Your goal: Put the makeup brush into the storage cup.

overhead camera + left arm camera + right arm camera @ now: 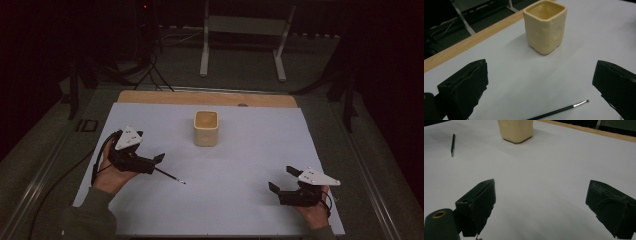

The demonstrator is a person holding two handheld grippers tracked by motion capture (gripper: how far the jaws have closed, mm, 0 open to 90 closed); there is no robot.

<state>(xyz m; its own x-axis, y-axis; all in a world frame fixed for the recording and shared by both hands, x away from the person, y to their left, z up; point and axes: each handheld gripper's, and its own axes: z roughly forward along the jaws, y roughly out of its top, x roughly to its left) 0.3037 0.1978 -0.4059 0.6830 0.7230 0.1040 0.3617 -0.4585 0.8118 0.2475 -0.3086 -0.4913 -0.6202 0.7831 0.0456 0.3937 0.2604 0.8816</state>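
A cream square cup (206,128) stands upright at the middle back of the white sheet. A thin black brush (170,175) with a silver tip lies flat, just right of my left gripper (156,164), which is open and holds nothing. In the left gripper view the cup (545,27) is ahead and the brush (559,111) lies low between the jaws of my left gripper (541,75). My right gripper (281,178) is open and holds nothing at the front right. In its view, beyond my right gripper (541,192), are the cup (516,130) and the brush (452,144), far off.
The white sheet (240,210) covers a table with a wooden far edge (200,97). Behind it stand white metal frame legs (205,50) and floor cables (150,70). A small black object (87,125) lies off the sheet's left side.
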